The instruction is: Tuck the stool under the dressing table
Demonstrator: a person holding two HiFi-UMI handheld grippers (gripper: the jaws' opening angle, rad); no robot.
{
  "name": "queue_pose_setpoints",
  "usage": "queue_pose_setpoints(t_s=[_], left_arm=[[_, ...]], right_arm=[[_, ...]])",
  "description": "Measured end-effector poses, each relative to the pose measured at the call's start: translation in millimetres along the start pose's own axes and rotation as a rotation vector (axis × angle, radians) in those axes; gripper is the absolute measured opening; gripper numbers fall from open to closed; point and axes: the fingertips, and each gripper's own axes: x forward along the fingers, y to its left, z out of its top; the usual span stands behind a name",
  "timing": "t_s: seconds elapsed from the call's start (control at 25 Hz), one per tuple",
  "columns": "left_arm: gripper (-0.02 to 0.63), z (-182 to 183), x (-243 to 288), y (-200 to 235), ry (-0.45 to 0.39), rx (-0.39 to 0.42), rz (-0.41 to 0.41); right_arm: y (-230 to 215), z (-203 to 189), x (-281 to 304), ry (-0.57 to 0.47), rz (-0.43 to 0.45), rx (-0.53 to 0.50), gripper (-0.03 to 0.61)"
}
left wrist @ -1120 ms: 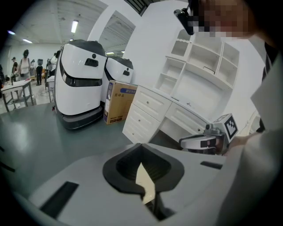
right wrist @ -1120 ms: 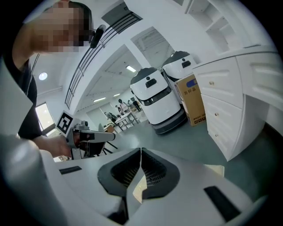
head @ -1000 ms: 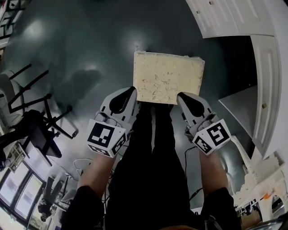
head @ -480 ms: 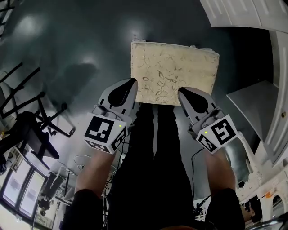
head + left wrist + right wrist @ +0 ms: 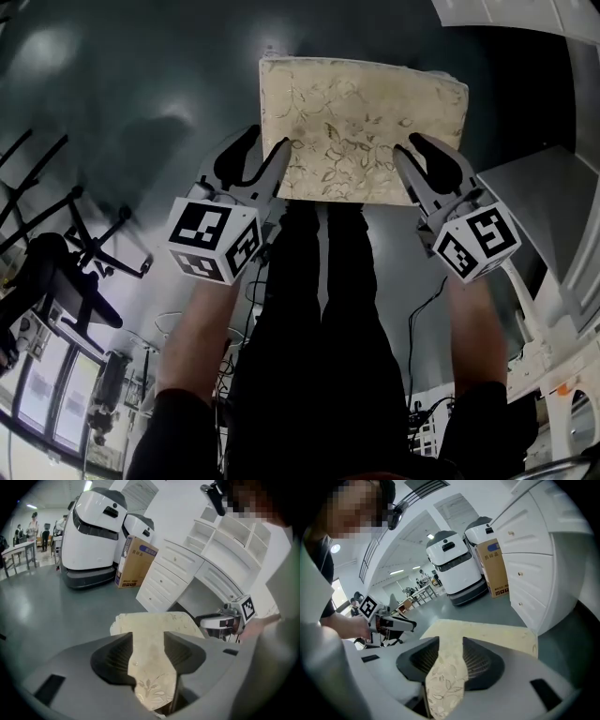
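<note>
- The stool [image 5: 364, 127], with its cream floral seat pad [image 5: 154, 620], sat on the dark floor [image 5: 141, 84] right in front of the person's legs. It was just beside the white dressing table [image 5: 164, 578] and not under it.
- The left gripper [image 5: 260, 155] was at the pad's near left corner and the right gripper [image 5: 424, 157] at its near right corner.
- Both sets of fingers were spreading apart. The pad's edge lay in the gap in both gripper views, and the pads looked off it rather than clamped.
- Changed: half a second before, both grippers were pinched tight on that near edge. Now a clear gap showed between the left fingers in the head view.
- Also changed: the stool filled more of the head view and sat higher in it, and the table's parts crowded in at the right.
- Read: the stool had probably just been put down and was being let go. The tuck wasn't done. The stool was still outside the dark gap under the table, so a push toward it likely remained.
- Hidden: the pad covered the stool's legs, so contact with the floor wasn't visible.
- Cut off: the head view's right edge cropped the table, and its opening was too dark to judge.
</note>
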Motion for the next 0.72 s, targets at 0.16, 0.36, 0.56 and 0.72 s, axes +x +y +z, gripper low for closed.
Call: queue_pose_setpoints(t_s=[0.16, 0.36, 0.56, 0.72], left_arm=[[0.293, -21.4, 13.1, 11.3, 0.072, -0.023, 0.024], [0.436, -42.0, 25.7, 18.9, 0.141, -0.077, 0.036], [0.523, -58.5, 38.5, 20.6, 0.193, -0.118, 0.01], [0.541, -71.2, 50.0, 18.1, 0.231, -0.16, -0.028]], right_arm=[[-30.4, -25.8, -4.5, 0.057, -0.075, 0.034, 0.256], [-64.7, -47.0, -20.2, 0.067, -0.217, 0.086, 0.301], [-73.4, -52.6, -27.3, 0.081, -0.288, 0.08, 0.348], [-88.5, -69.5, -33.3, 0.122, -0.338, 0.115, 0.391]])
